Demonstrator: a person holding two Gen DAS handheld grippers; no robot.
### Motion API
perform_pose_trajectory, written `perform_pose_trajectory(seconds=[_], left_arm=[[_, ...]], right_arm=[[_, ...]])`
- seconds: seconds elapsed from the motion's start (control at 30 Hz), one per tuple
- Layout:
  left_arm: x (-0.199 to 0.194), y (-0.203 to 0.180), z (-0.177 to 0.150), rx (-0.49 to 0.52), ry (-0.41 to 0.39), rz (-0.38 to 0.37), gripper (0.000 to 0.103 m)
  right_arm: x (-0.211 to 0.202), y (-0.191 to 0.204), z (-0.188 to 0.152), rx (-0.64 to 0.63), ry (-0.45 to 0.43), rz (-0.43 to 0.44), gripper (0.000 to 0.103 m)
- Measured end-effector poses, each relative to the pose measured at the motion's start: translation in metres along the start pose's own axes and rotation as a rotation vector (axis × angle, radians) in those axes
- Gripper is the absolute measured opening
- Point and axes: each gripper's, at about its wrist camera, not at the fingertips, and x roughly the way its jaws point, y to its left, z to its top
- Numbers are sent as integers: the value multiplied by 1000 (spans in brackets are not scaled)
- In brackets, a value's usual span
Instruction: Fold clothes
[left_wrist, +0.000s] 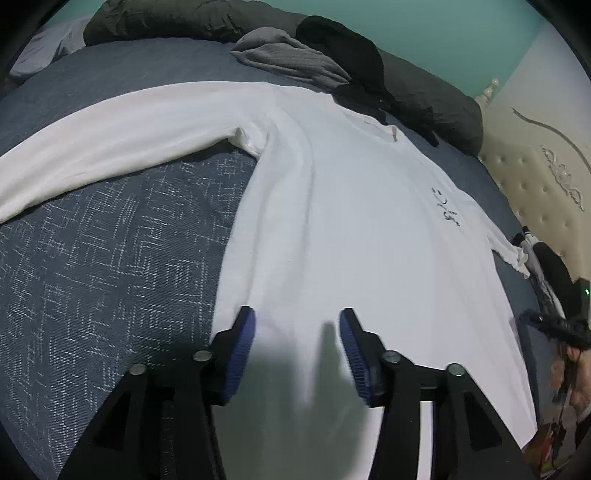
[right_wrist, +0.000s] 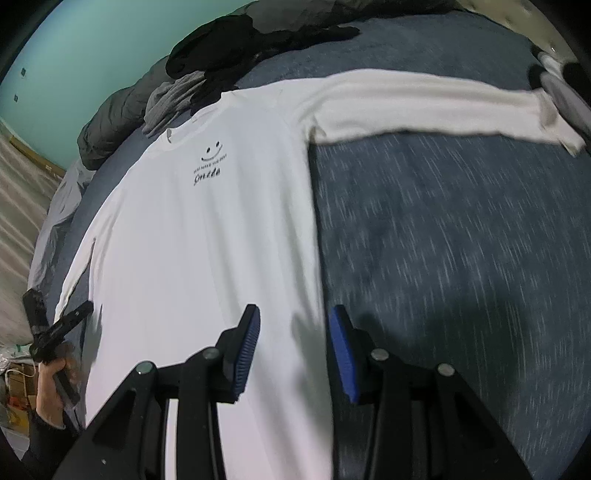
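Two pairs of black tongs with blue ribbed pads hover over a white long-sleeved cotton shirt (left_wrist: 332, 206) printed with a small black smiley face and script, spread flat, front up, on a bed covered in blue-grey woven fabric (left_wrist: 103, 258). The left tongs (left_wrist: 297, 328) stand open above the shirt's lower hem, their pads apart and nothing caught between them. The right tongs (right_wrist: 295, 325) are also open and empty, poised over the garment's side edge, one pad above the white cloth and the other above the bedspread. Both sleeves lie stretched outward from the body. At the far side of the bed sits a heap of dark grey and black clothing (left_wrist: 295, 55), just beyond the collar. A cream tufted headboard (left_wrist: 532, 177) rises at one end, a teal wall (right_wrist: 92, 48) behind. In the right wrist view a person's hand (right_wrist: 51, 384) grips the other tool's handle.
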Motion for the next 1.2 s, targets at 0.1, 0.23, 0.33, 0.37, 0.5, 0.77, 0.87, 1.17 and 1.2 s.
perform_pose_trajectory(seconds=[0.1,0.23,0.33,0.37,0.5,0.77,0.87,1.17,1.2], left_arm=[[1,-5,0,24,-3,11,61],[1,-9,-1,48,-9,22,62],[2,-8,0,39,-14,14,62],[2,-7,0,37,-15,12,62],[0,-8,1,37,-32,13,62],[-2,-6,6,24,-39,9,62],[-2,-6,5,30,-31,6,65],[-3,-8,7,42,-35,9,76],[-2,-8,7,47,-35,16,76]], right_arm=[[9,5,15,-18,-9,-15,43],[20,7,35,-27,-23,-38,44],[28,5,48,-19,-32,-54,44],[31,4,52,-13,-35,-56,44],[41,2,67,1,-44,-77,44],[52,1,78,7,-49,-82,44],[55,1,80,5,-46,-83,44],[60,-8,91,27,-58,-92,44],[61,-9,92,35,-58,-91,44]])
